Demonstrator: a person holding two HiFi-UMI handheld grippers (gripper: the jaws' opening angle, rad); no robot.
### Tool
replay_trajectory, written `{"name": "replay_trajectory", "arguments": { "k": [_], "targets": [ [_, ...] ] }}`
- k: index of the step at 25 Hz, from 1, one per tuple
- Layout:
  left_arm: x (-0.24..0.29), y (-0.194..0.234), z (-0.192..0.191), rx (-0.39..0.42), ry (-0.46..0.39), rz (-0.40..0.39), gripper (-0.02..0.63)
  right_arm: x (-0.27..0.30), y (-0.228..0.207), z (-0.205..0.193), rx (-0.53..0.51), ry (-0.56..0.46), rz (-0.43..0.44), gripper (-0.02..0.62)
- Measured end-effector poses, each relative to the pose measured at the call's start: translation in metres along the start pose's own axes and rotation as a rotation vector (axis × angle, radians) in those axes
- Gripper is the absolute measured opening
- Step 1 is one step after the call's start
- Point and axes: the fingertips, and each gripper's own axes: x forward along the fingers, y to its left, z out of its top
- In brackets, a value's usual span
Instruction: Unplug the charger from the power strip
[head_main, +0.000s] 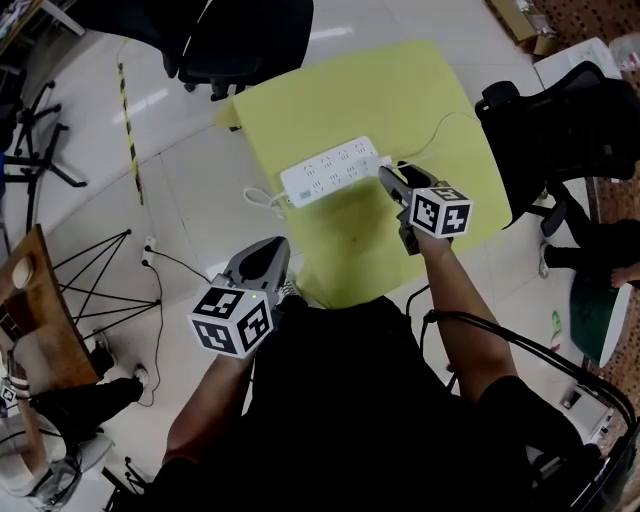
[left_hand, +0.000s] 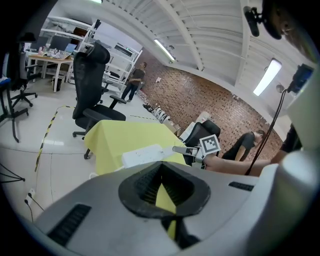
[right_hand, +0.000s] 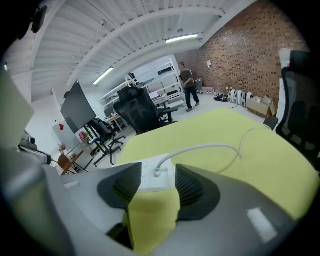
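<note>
A white power strip (head_main: 330, 170) lies on the yellow-covered table (head_main: 400, 90). A white charger (head_main: 386, 160) is plugged into the strip's right end, and its thin cable (head_main: 440, 130) loops off to the right. My right gripper (head_main: 392, 176) hovers at that end with its jaws open. In the right gripper view the charger (right_hand: 159, 171) sits between the two pads and looks untouched, while the cable (right_hand: 210, 148) trails away over the cloth. My left gripper (head_main: 268, 256) hangs off the table's near-left corner, shut on nothing. From it the strip (left_hand: 142, 155) lies ahead.
A black office chair (head_main: 240, 40) stands behind the table and another (head_main: 560, 130) at its right, where a person (head_main: 600, 250) sits. On the floor to the left are a wooden table (head_main: 30, 300), wire stands and loose cables (head_main: 150, 255).
</note>
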Motion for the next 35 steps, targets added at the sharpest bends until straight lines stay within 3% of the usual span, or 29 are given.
{"name": "replay_trajectory", "arguments": {
  "k": [9, 19, 24, 35],
  "targets": [
    [0.001, -0.002, -0.004, -0.007, 0.002, 0.009, 0.006, 0.026, -0.003, -0.003, -0.041, 0.045, 0.006, 0.209],
    [-0.008, 0.008, -0.005, -0.023, -0.008, 0.026, 0.006, 0.030, 0.000, -0.001, -0.076, 0.056, -0.003, 0.140],
    [-0.013, 0.009, -0.004, -0.022, -0.017, 0.028, 0.006, 0.028, 0.002, -0.001, -0.088, 0.071, -0.018, 0.138],
    [-0.027, 0.009, -0.005, -0.016, -0.043, 0.017, 0.006, -0.004, 0.000, 0.010, -0.051, -0.003, -0.046, 0.138]
  ]
}}
